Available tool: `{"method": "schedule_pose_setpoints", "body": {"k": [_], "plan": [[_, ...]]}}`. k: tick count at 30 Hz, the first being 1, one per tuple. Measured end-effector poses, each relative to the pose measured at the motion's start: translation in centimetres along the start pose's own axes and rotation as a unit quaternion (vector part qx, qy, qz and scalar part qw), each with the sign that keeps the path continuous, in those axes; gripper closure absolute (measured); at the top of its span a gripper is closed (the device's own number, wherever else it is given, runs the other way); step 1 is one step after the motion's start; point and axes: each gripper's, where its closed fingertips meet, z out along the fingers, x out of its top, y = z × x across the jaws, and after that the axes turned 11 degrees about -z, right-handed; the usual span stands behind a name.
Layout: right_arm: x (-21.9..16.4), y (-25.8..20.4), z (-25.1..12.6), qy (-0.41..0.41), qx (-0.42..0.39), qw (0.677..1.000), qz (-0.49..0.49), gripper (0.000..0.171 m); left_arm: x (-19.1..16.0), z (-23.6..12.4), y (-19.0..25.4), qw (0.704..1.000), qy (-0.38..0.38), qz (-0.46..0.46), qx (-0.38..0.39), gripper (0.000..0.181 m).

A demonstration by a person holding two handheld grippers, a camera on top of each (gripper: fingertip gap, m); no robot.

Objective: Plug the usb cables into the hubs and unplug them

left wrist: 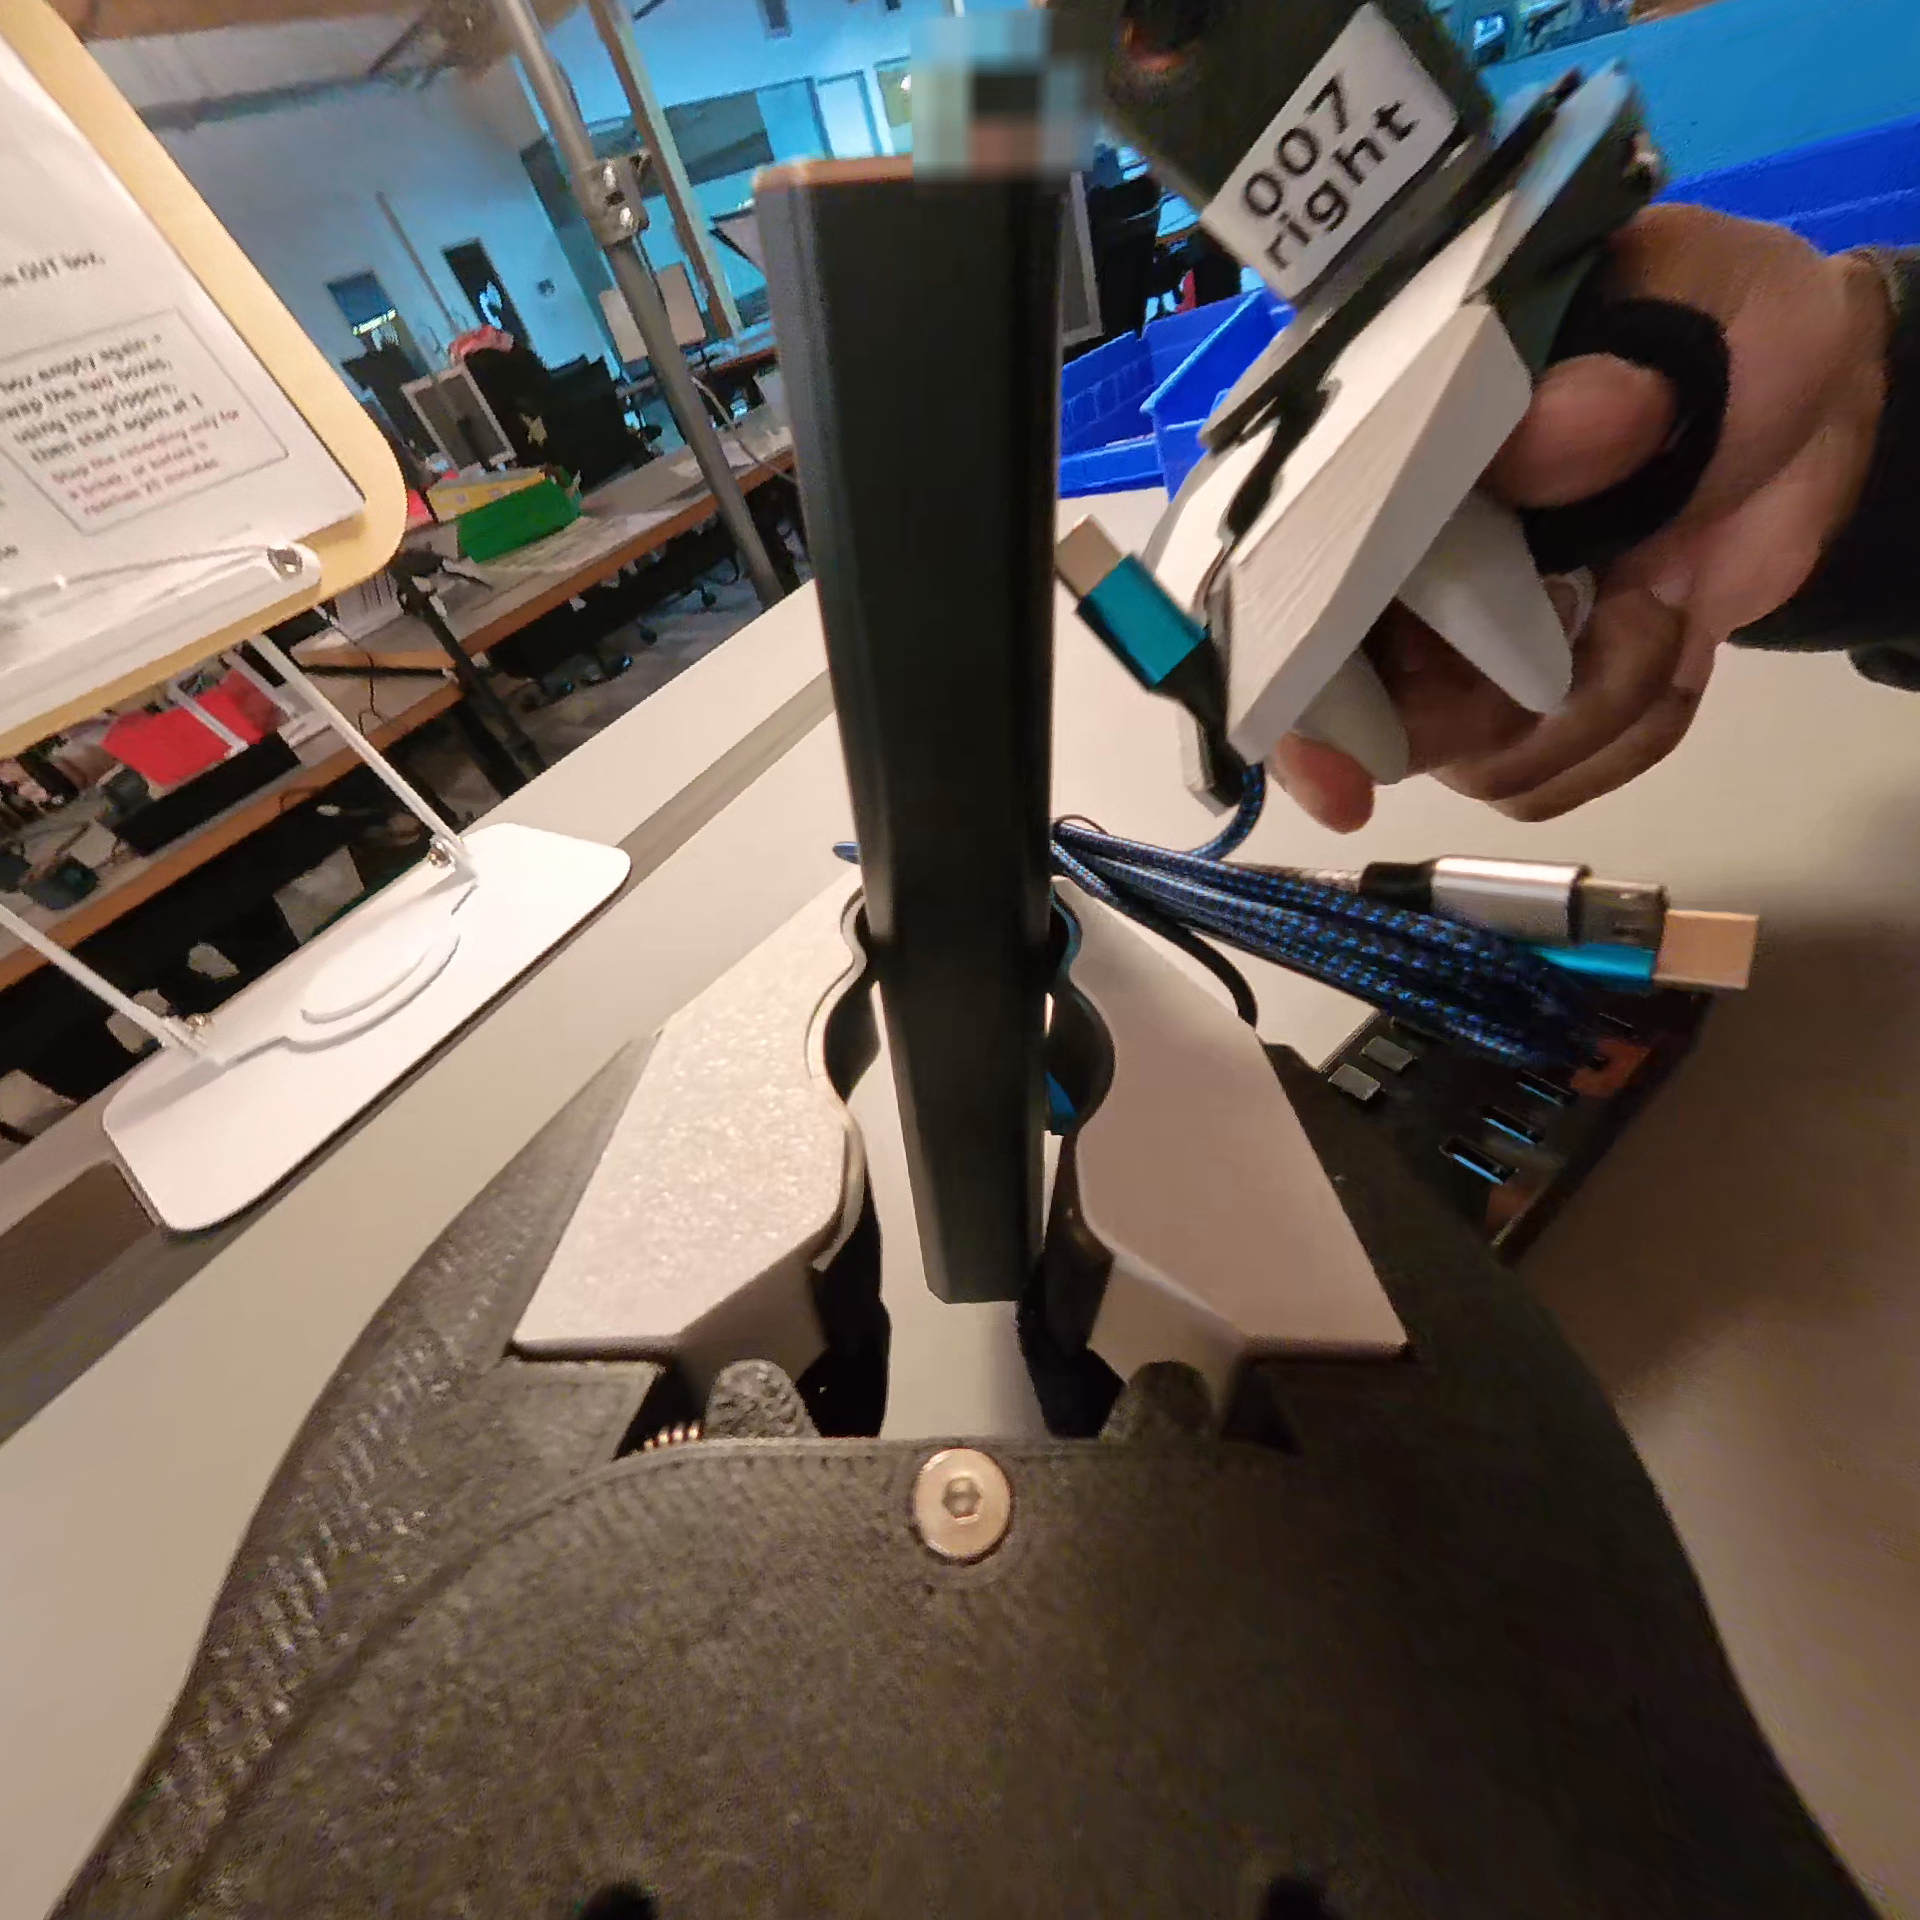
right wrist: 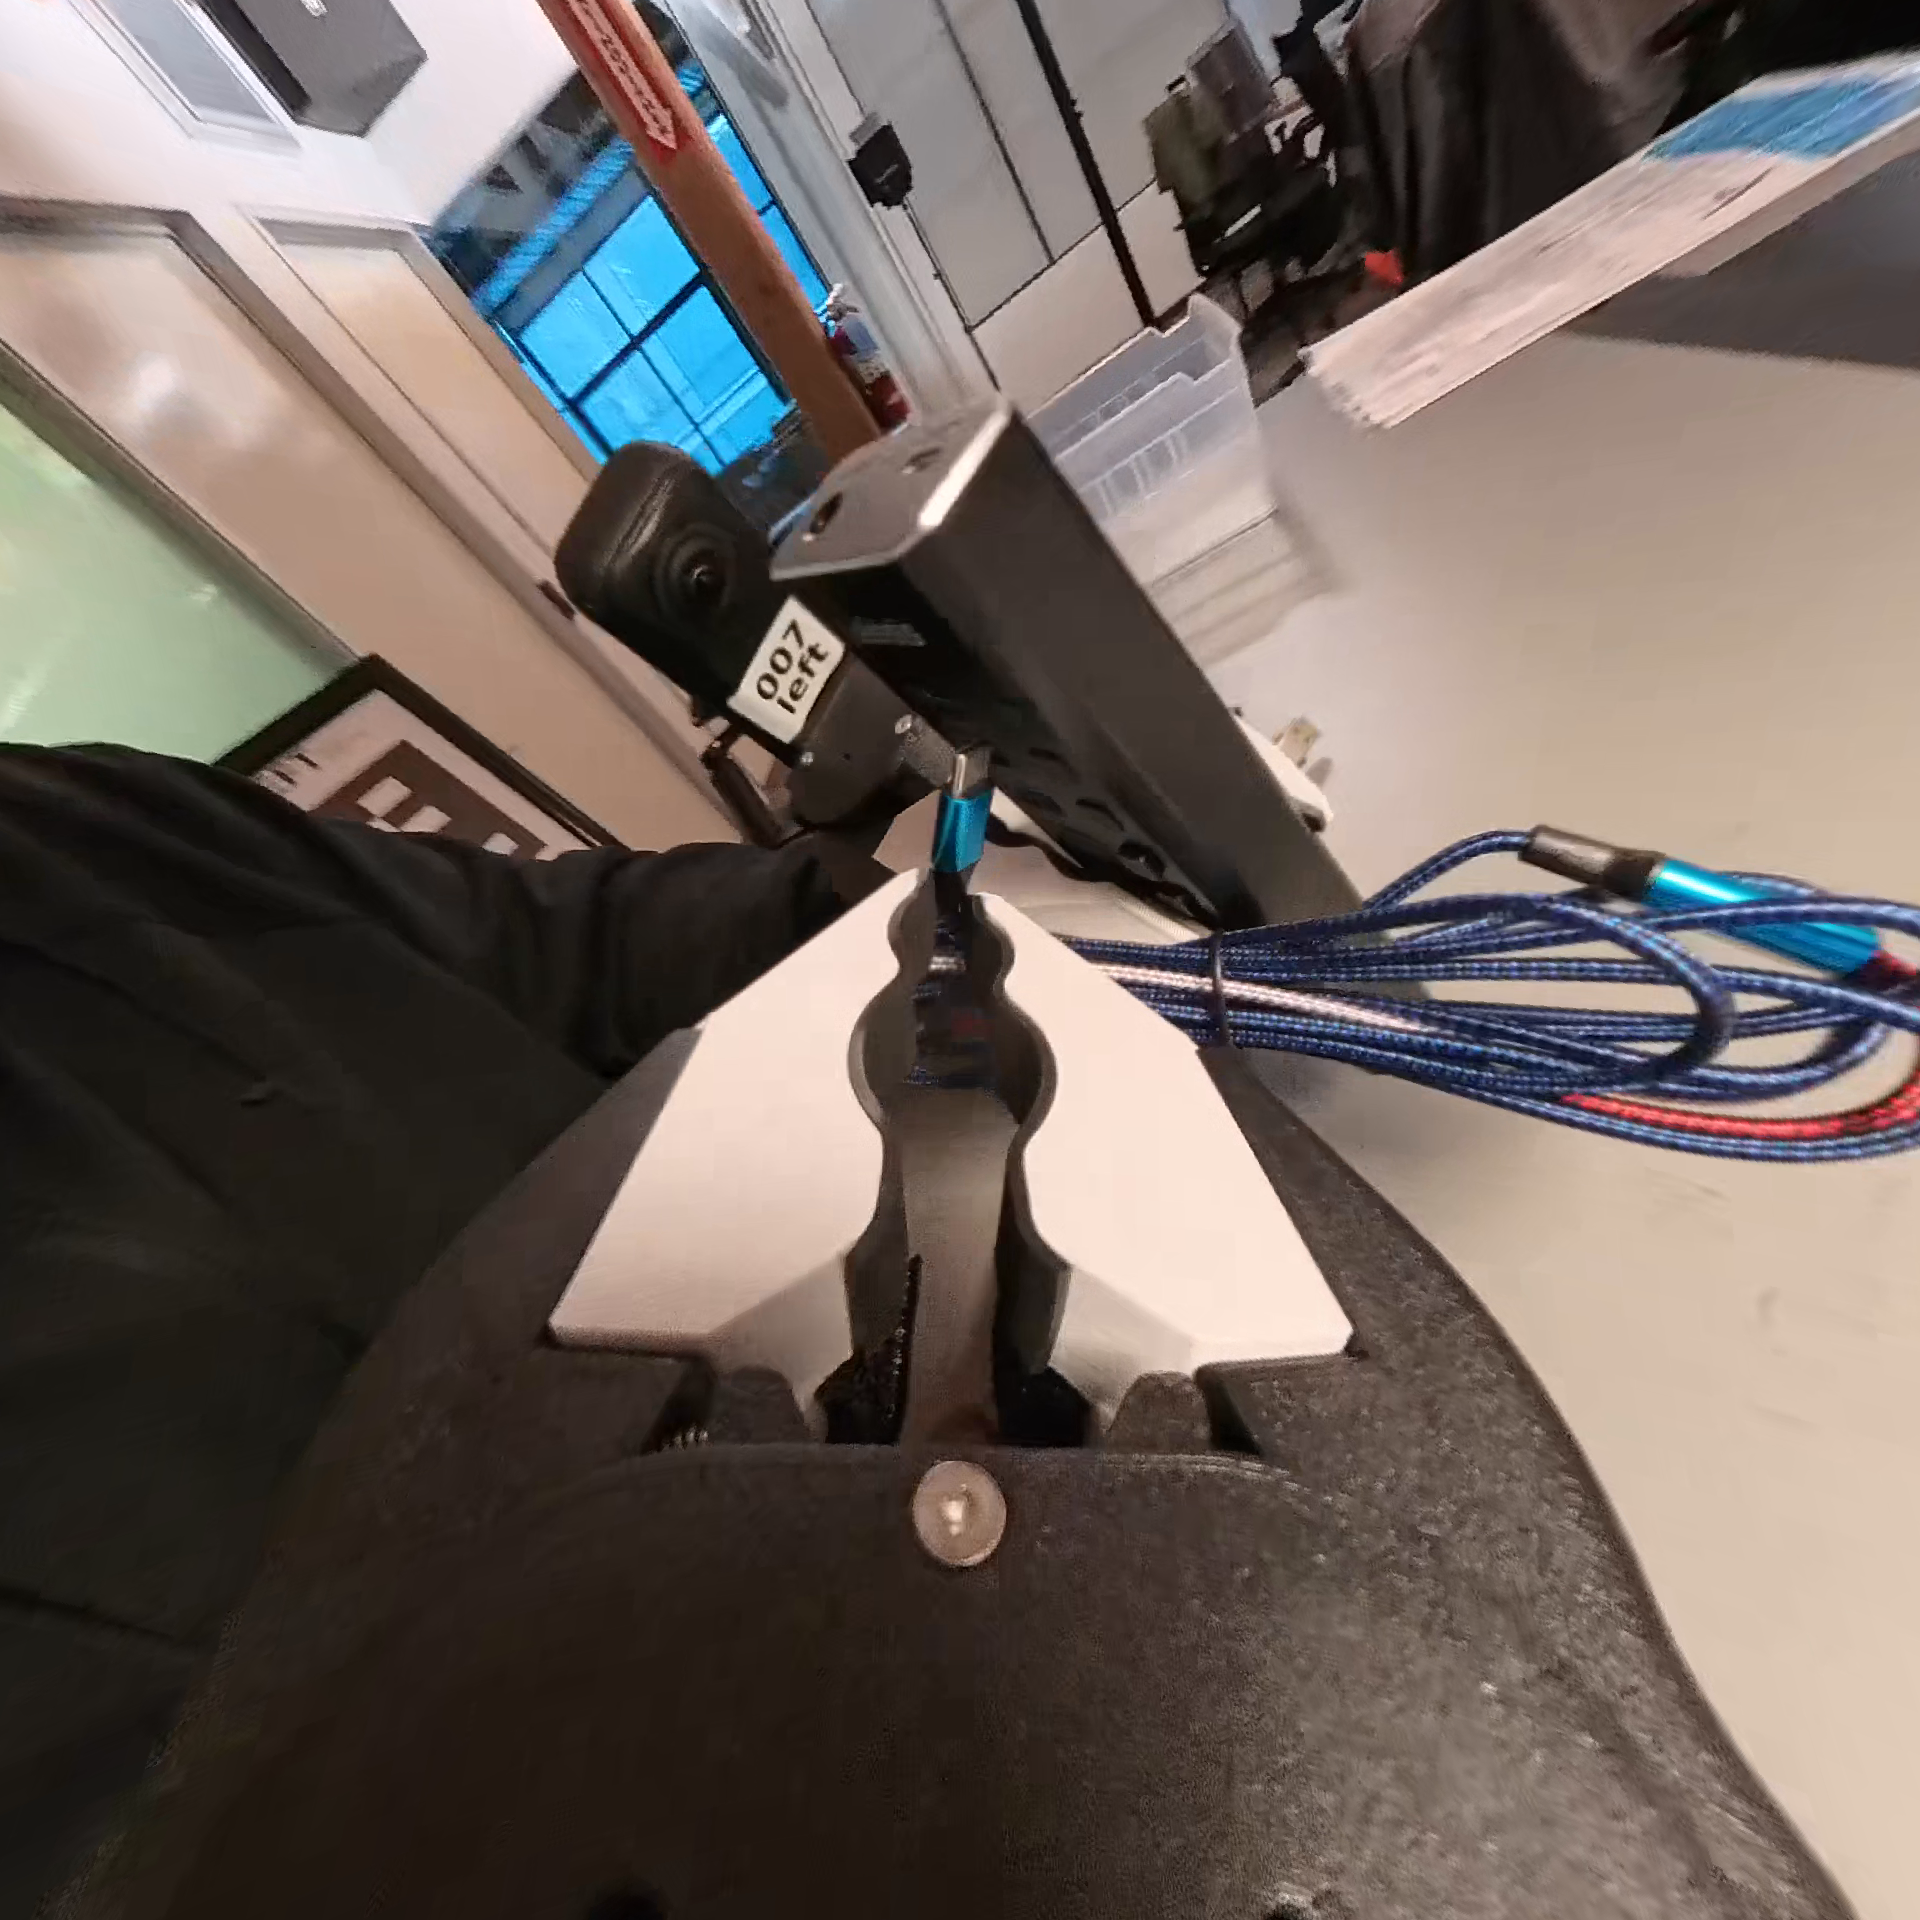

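Both jaws of the left gripper (left wrist: 951, 1060) are being pressed against the sides of a long dark hub (left wrist: 935, 644), which is being held upright between them, well above the pale table (left wrist: 260, 1455). Jaws of the right gripper (right wrist: 951, 935) are being kept nearly closed on the black strain relief of a blue USB plug (right wrist: 958, 826), whose metal tip is being held right at the hub's (right wrist: 1049, 665) port row; whether it is seated cannot be told.

Just right of the left jaws, a tied bundle of blue braided cables (left wrist: 1351, 935) is being seen, with a silver plug (left wrist: 1507, 899) and a pale flat plug (left wrist: 1704, 951) sticking out at its end. Beyond that bundle, a second black hub (left wrist: 1475, 1122) is lying on the table, its ports facing up. Up and right of the left jaws, the right gripper (left wrist: 1210, 665) is being gripped by a hand (left wrist: 1662, 540). Left of the jaws, a white stand (left wrist: 343, 1018) with a printed sheet (left wrist: 135, 374) is standing on the table.

In the right wrist view, the bundle (right wrist: 1507, 997) is lying right of the jaws, a few red strands showing among the blue, and a dark sleeve (right wrist: 312, 987) is filling the left.
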Motion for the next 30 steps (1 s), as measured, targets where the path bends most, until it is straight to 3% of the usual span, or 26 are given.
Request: {"method": "schedule_pose_setpoints", "body": {"k": [5, 10, 19, 30], "plan": [[-0.8, 0.8, 0.3, -0.023, -0.025, 0.999, 0.011, 0.168, -0.9, 0.3, -0.1, 1.0, -0.023, 0.003, 0.007, 0.152], [-0.1, 3.0, -0.1, -0.026, -0.128, 0.99, -0.053, 0.167, -1.1, 0.4, -0.7, 0.999, -0.028, -0.043, 0.007, 0.151], [1.6, 4.8, -0.5, -0.016, -0.287, 0.927, -0.241, 0.167, -0.9, 0.2, -1.1, 0.991, -0.02, -0.131, -0.01, 0.152], [3.8, 4.9, -1.8, 0.052, -0.369, 0.87, -0.324, 0.164, -0.7, 0.0, -1.7, 0.976, -0.008, -0.215, -0.025, 0.152]]}}
